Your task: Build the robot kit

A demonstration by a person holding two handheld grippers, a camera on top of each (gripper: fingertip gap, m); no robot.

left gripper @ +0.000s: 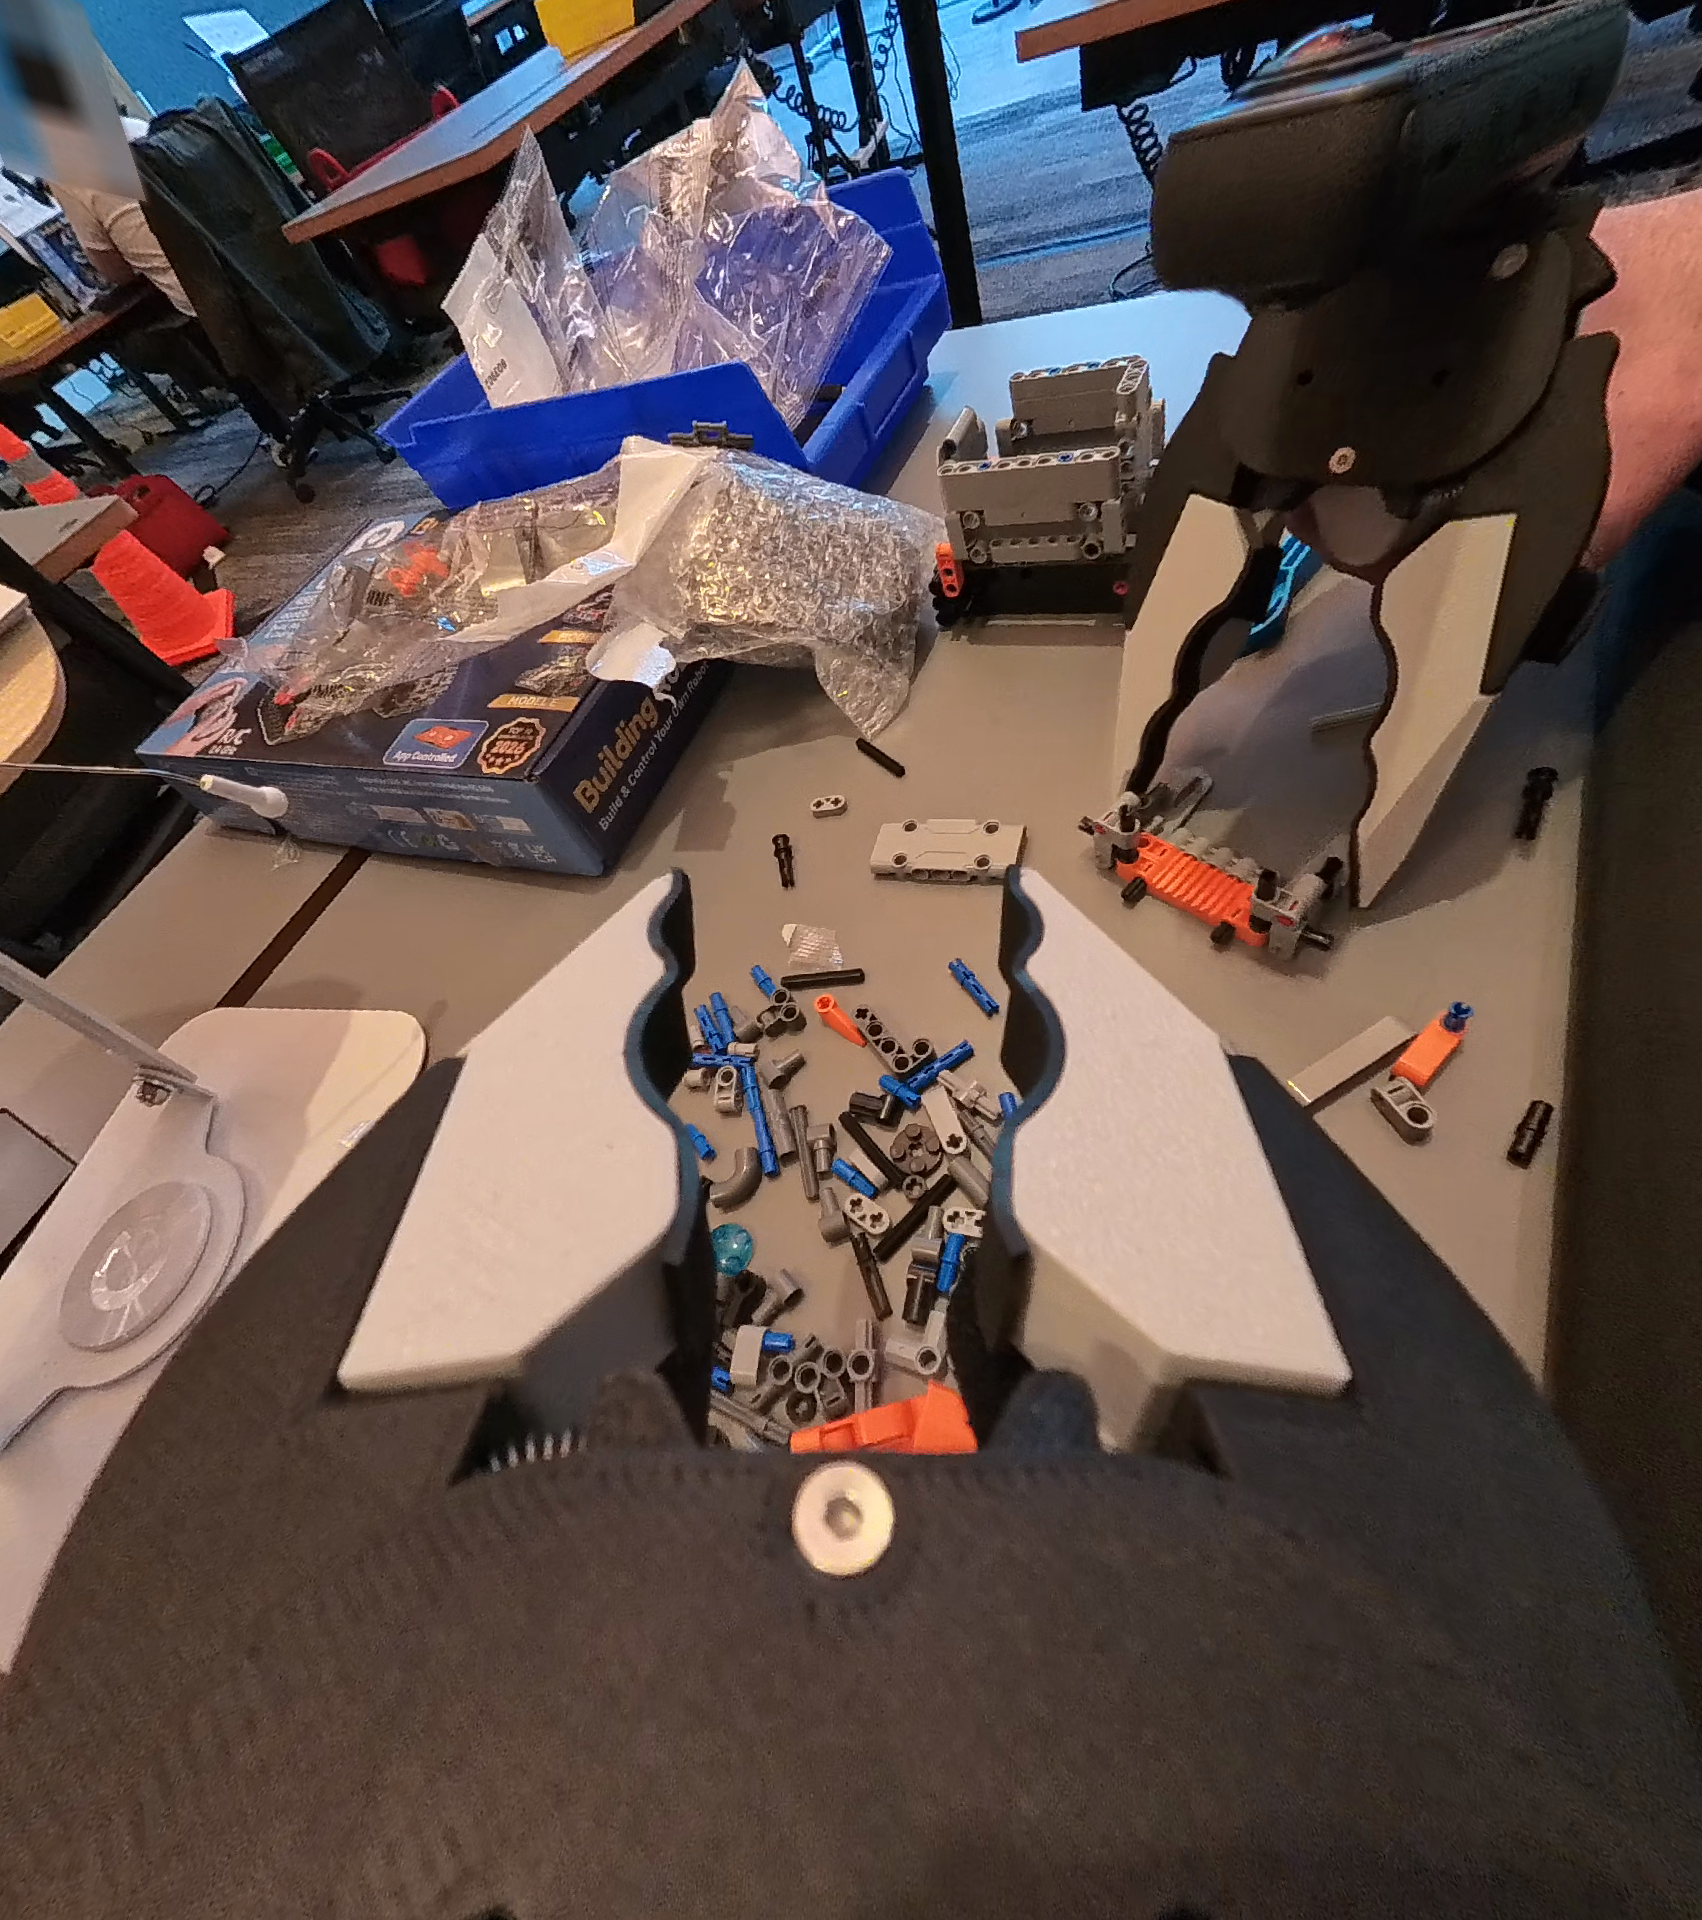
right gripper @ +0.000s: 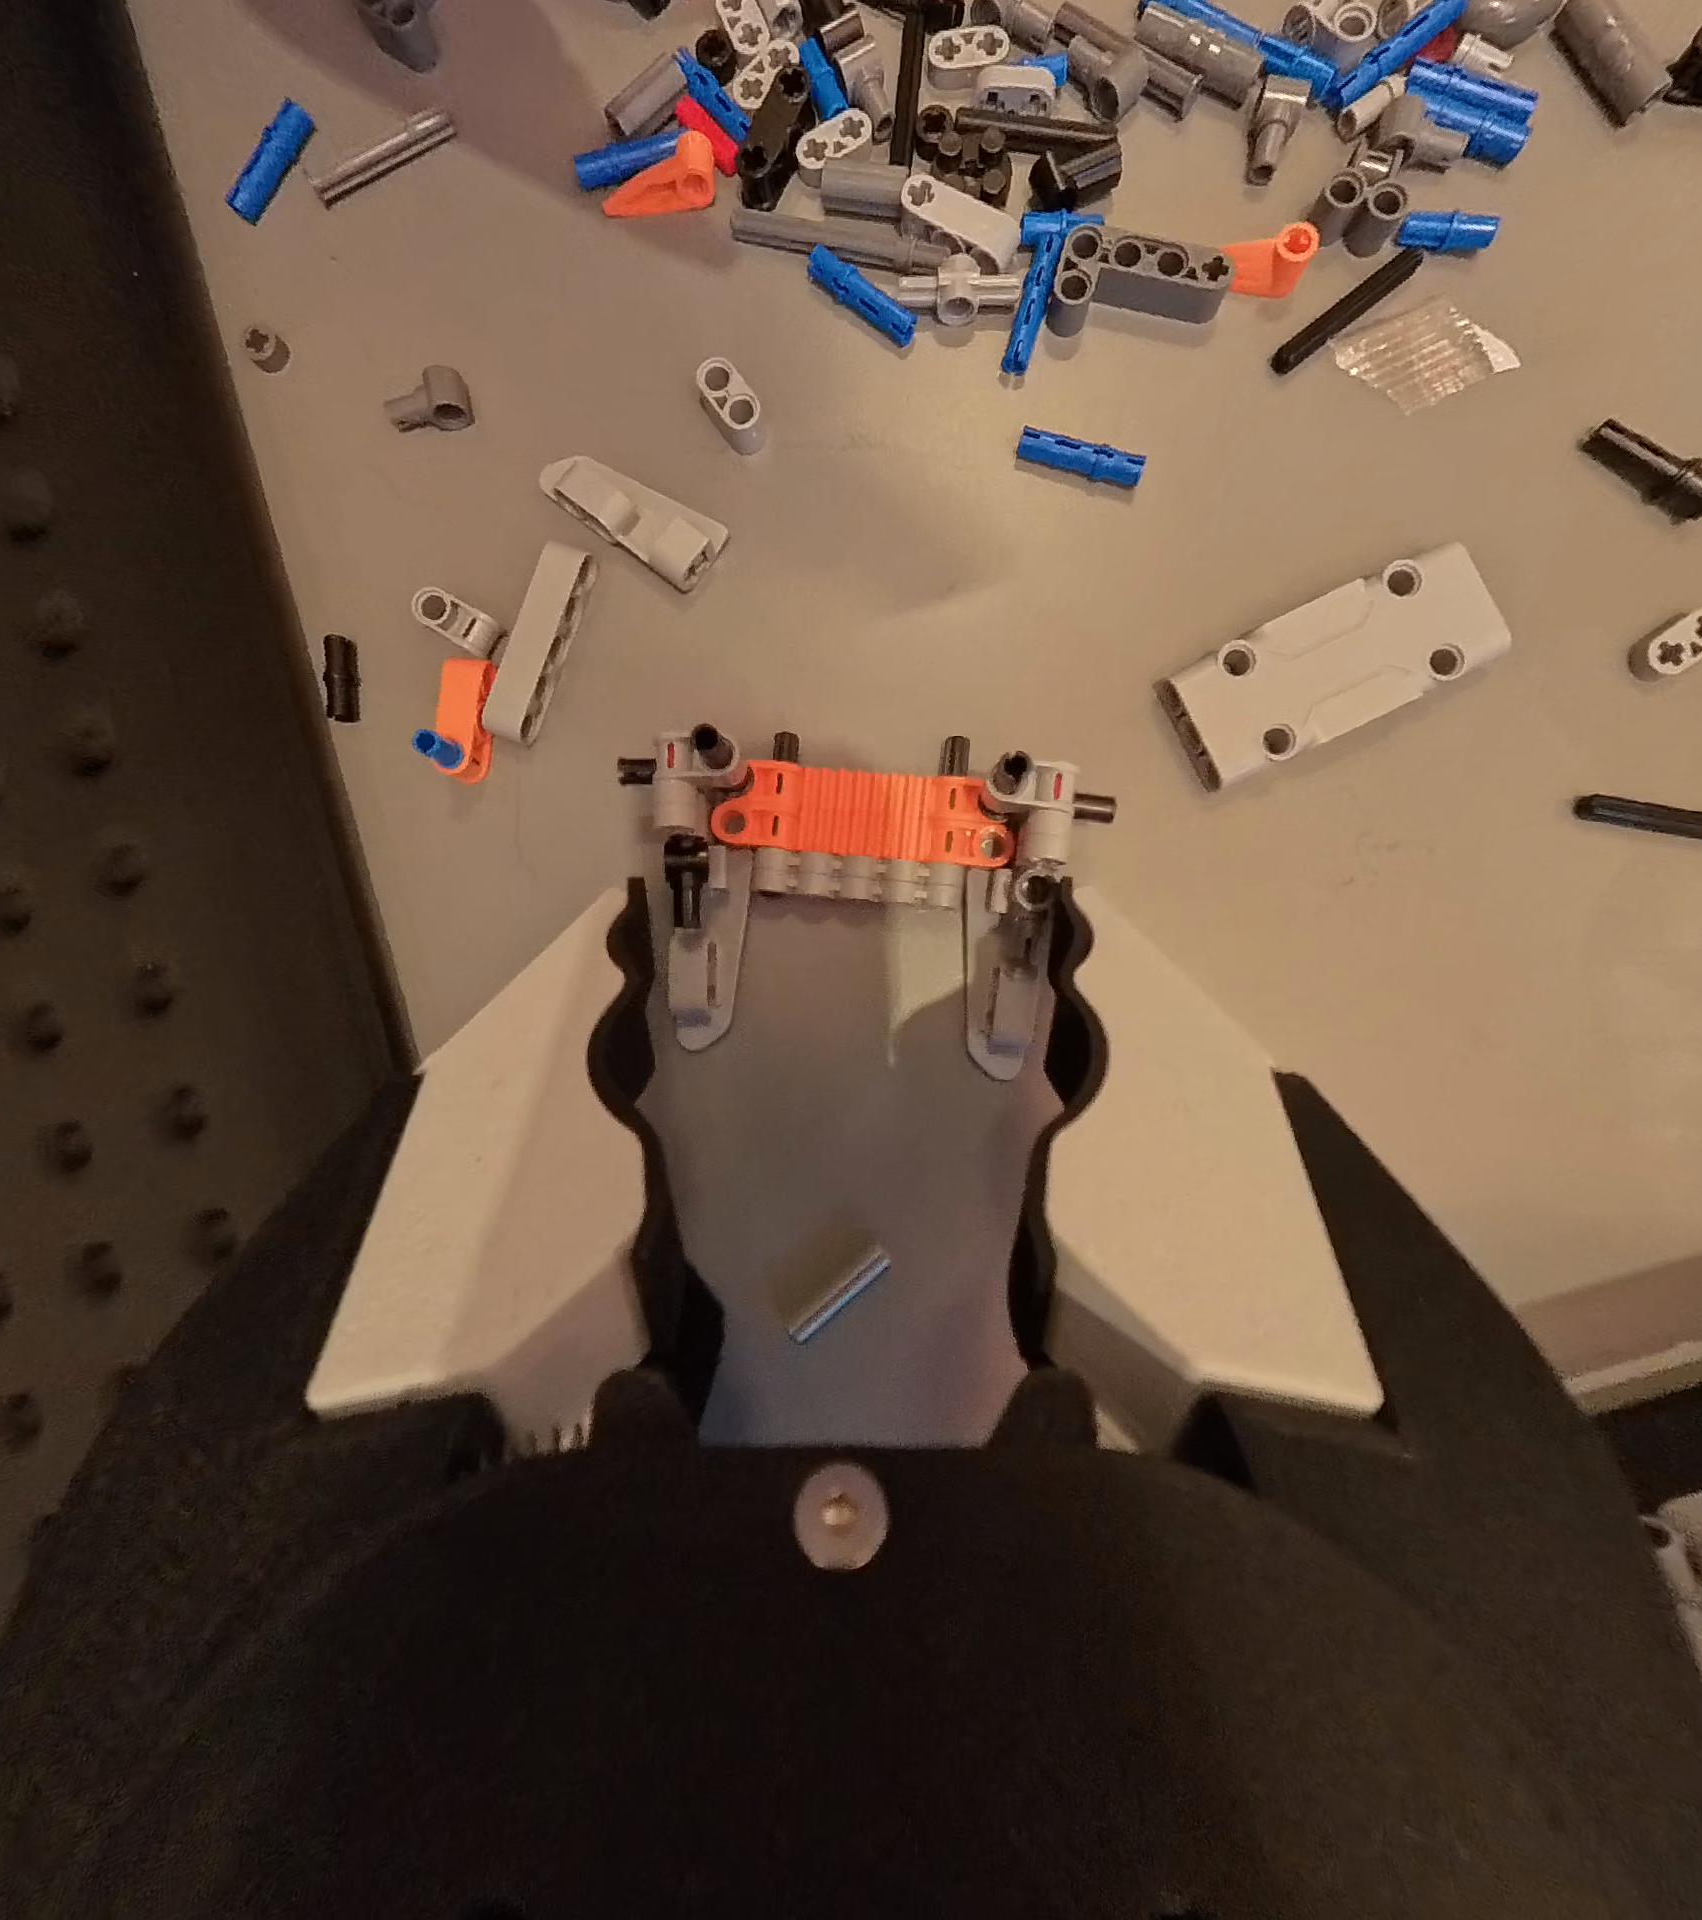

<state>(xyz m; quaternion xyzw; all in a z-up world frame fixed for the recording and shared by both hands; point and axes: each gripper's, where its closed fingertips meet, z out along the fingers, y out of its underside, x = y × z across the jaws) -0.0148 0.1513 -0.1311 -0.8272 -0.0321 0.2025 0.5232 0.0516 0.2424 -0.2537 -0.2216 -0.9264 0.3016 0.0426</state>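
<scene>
In your left wrist view, your left gripper [left gripper: 842, 935] hangs spread wide over a loose pile of small parts [left gripper: 826, 1143] on the grey table [left gripper: 535, 914], grasping nothing; blue pins, grey connectors and black axles lie between its fingers; farther back, a blue bin [left gripper: 857, 405] holds crumpled clear bags [left gripper: 701, 218], and a printed box [left gripper: 431, 758] carries more clear bags and bubble wrap [left gripper: 774, 561] on its lid; a grey brick build [left gripper: 1055, 488] stands beside the bin; your right gripper [left gripper: 1252, 842] stands at the right, tips down by an orange-and-grey assembly [left gripper: 1205, 883].

In your right wrist view, the right gripper [right gripper: 847, 894] is released and wide; the orange-and-grey assembly [right gripper: 862, 816] lies just ahead of the fingertips, its two grey arms reaching back between them; I cannot tell whether they touch; a flat grey panel [right gripper: 1335, 665] lies to the right, the parts pile beyond.
</scene>
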